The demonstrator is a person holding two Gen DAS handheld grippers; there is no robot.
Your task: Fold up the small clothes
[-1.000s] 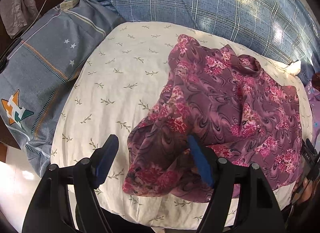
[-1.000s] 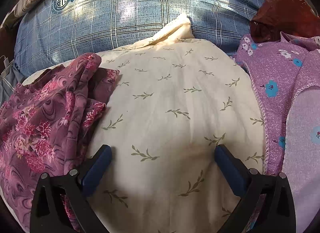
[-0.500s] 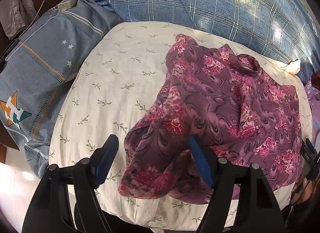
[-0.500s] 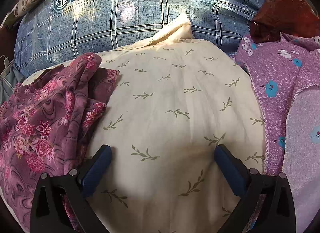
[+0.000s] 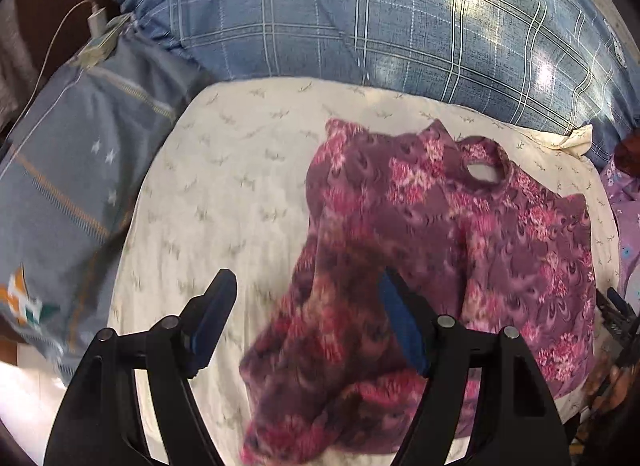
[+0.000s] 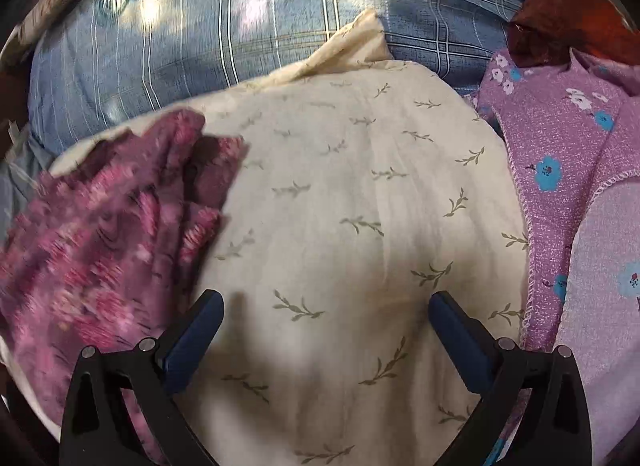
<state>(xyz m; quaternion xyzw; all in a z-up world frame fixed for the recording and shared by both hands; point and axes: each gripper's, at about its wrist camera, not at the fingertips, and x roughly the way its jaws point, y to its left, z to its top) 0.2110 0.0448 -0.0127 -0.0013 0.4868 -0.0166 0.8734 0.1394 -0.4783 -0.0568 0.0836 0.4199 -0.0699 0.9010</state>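
A maroon floral small top (image 5: 460, 234) lies crumpled on a cream leaf-print pillow (image 5: 224, 201), neck hole toward the far side. My left gripper (image 5: 306, 286) hovers over the top's near left part. Its jaws are opening; cloth lies under and between them, and the pads do not press on it. In the right wrist view the same top (image 6: 100, 234) is bunched at the left of the cream pillow (image 6: 352, 205). My right gripper (image 6: 325, 302) stands open over bare pillow with nothing between its fingers.
A blue plaid pillow (image 5: 360, 25) lies behind the cream one. A grey-blue pillow with stars (image 5: 72, 169) sits at the left, with a white charger and cable (image 5: 98, 19) at its far corner. Purple floral clothes (image 6: 560, 145) and a red-brown cloth (image 6: 572, 17) are piled at the right.
My left gripper has drawn back and risen, so more of the plaid pillow shows and the top sits lower and blurred. The right gripper has barely moved.
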